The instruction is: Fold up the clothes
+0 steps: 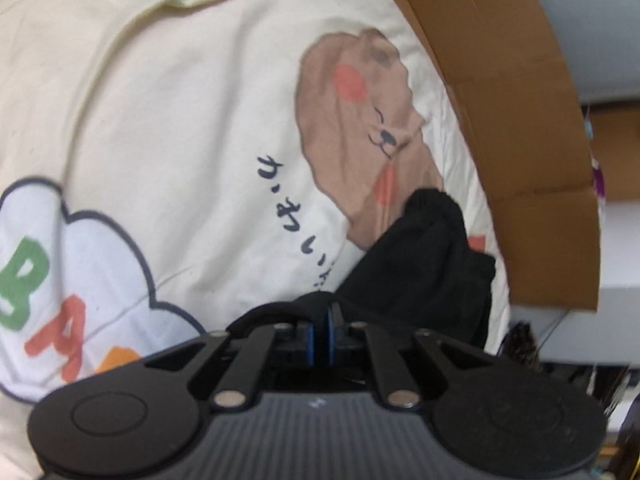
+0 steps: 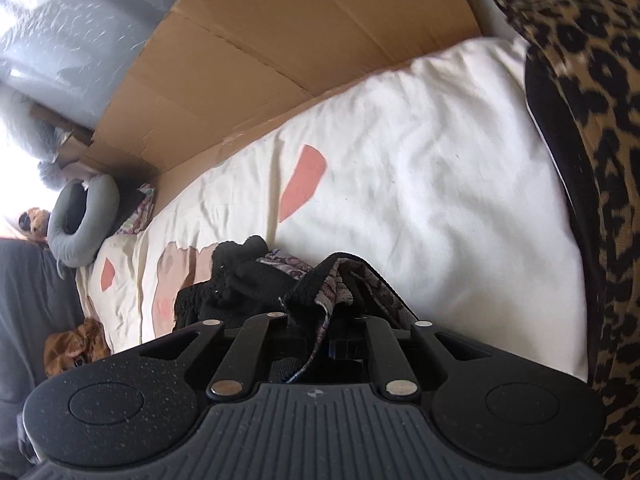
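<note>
Cream printed bedsheet [image 1: 168,128], brown cardboard wall [image 2: 280,52] behind.
Both tongs, left gripper [image 1: 324,330] and right gripper [image 2: 334,346], pinching soft, light black knitted garment [image 1: 424,256] at its edge; probably sagging limply.

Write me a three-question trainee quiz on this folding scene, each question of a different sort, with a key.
1. True or false: the black garment lies on a cream sheet printed with a cartoon animal.
2. Multiple choice: what stands along the far edge of the bed?
A. a wooden headboard
B. a cardboard sheet
C. a mirror
3. Fill in: in the right wrist view, the fabric caught at the right gripper has a black outside and a ______ inside.

Key
1. True.
2. B.
3. Patterned. The left gripper likewise has black cloth between its nearly closed blue pads.
</note>
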The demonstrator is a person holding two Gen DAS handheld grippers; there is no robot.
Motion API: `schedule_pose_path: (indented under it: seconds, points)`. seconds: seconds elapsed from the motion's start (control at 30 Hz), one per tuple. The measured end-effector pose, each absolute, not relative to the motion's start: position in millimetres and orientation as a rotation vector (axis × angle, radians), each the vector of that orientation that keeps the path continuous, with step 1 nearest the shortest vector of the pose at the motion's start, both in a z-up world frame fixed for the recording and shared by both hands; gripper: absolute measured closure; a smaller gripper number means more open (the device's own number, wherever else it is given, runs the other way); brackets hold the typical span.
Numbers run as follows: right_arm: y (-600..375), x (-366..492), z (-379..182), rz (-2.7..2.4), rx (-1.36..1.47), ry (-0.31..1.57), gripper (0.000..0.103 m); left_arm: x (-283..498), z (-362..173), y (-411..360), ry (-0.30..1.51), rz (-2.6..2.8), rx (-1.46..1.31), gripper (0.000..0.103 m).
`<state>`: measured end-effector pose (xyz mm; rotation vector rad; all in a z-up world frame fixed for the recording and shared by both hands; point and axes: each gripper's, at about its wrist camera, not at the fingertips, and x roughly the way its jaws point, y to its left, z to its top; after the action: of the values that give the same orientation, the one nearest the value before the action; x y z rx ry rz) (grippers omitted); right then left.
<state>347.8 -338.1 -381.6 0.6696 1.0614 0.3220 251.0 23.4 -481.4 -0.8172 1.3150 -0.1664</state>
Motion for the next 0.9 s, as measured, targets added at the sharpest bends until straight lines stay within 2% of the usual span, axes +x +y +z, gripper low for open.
schedule_pose_path:
  seconds: [0.07,0.1,0.13,0.23,0.33,0.43,0.63,0.9]
  points:
    - [-339.2,345.7,-376.4,0.338,0.674,1.044,0.074,256.1,-469.4,19.3,1.329,-0.176,-0.769,0.056]
    - [-341.1,343.3,-373.5,0.349,0.685,1.033,0.062,259.2,-460.9,18.3,1.326,-0.172,-0.74,0.05]
    - [-342.3,341.1,-371.3,0.355,0.69,1.026,0.058,262.2,-452.5,17.3,1.324,-0.169,-0.71,0.043]
    - [-345.5,334.0,-366.0,0.369,0.703,1.004,0.058,268.8,-427.5,11.9,1.332,-0.168,-0.632,0.037]
    - [-348.3,328.2,-362.7,0.385,0.714,0.993,0.055,274.2,-405.7,2.3,1.351,-0.181,-0.528,0.026]
    - [-349.4,321.8,-357.7,0.398,0.706,0.98,0.044,278.8,-390.4,-8.5,1.409,-0.205,-0.409,0.025]
    - [-343.7,311.4,-342.8,0.426,0.626,0.954,0.043,271.8,-372.7,-28.4,1.529,-0.39,-0.177,0.025]
    - [-323.0,300.9,-329.8,0.47,0.464,0.97,0.044,264.6,-385.1,-29.3,1.503,-0.465,-0.077,0.025]
